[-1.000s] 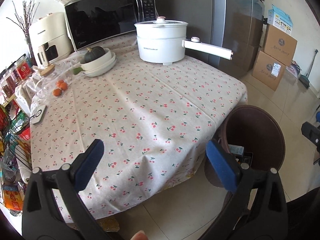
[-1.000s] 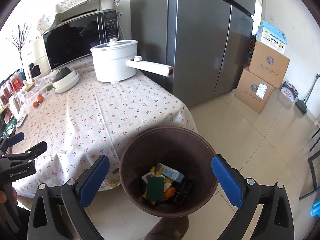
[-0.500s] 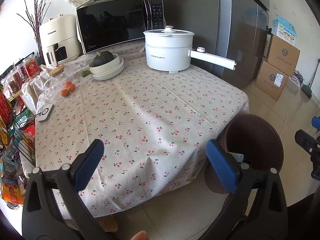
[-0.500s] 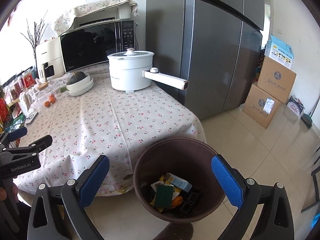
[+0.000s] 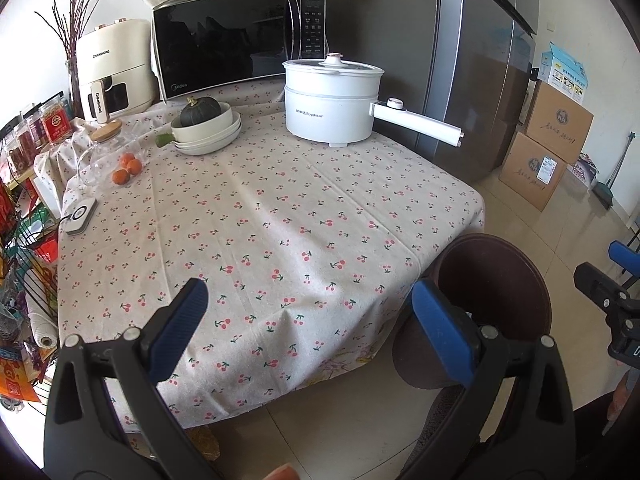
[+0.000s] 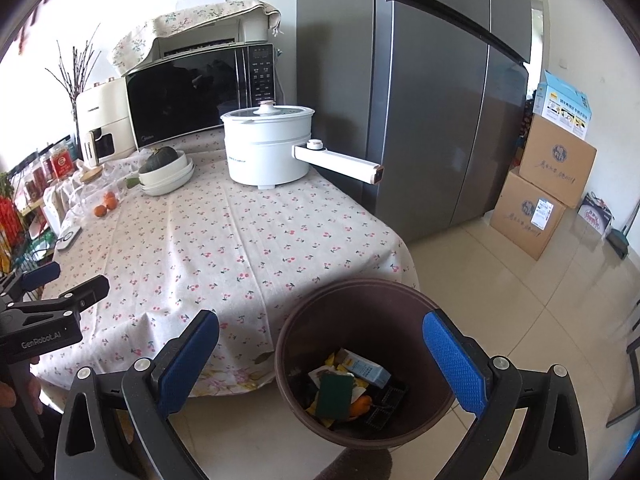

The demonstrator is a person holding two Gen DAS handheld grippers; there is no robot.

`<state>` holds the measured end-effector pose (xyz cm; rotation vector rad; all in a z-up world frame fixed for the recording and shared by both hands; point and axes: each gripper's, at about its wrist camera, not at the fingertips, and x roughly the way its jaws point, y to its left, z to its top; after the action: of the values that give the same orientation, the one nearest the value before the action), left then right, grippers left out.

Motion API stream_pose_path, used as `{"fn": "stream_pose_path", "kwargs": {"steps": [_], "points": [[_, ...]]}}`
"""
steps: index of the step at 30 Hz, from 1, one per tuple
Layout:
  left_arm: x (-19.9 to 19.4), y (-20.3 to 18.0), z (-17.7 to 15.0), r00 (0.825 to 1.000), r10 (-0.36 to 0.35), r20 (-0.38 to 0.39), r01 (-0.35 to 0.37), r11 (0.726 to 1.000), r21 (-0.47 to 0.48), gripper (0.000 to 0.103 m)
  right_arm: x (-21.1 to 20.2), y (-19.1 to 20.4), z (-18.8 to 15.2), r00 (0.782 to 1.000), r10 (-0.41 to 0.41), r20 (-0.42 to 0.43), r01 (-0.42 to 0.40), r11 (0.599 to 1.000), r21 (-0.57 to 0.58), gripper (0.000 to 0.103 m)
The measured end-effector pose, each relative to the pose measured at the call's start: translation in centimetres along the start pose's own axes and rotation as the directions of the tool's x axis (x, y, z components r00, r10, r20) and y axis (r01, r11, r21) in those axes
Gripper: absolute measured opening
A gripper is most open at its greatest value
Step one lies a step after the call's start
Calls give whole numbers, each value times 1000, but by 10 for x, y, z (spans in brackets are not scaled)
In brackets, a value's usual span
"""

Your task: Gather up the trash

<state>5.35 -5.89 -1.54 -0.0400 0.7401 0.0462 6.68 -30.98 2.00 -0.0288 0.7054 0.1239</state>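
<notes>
A brown trash bin [image 6: 362, 364] stands on the floor by the table's near corner. Inside it lie a green sponge [image 6: 335, 395], a small blue-white carton [image 6: 366, 370], a black piece and yellow and orange scraps. The bin also shows in the left wrist view [image 5: 496, 280], its contents hidden. My right gripper [image 6: 320, 356] is open and empty, above the bin. My left gripper [image 5: 308, 328] is open and empty, over the table's near edge. The table with cherry-print cloth [image 5: 280, 216] carries no loose trash that I can see.
At the table's back stand a white electric pot [image 5: 332, 100] with long handle, microwave [image 5: 236, 48], bowls with a squash [image 5: 206, 126], oranges [image 5: 126, 170] and a small white device [image 5: 80, 215]. A fridge [image 6: 432, 92] and cardboard boxes [image 6: 540, 196] are right; a snack rack [image 5: 20, 240] left.
Both grippers have pulled back and risen, so the table and bin look farther and lower in view. Both stay open and empty.
</notes>
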Motion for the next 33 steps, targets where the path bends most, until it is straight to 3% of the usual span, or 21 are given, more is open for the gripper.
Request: {"fn": "stream_pose_path", "kwargs": {"steps": [33], "points": [[-5, -2, 0, 999, -43, 3, 43, 999, -4, 102, 1, -4, 0, 1000, -7, -8, 7, 1000, 26, 103]]}}
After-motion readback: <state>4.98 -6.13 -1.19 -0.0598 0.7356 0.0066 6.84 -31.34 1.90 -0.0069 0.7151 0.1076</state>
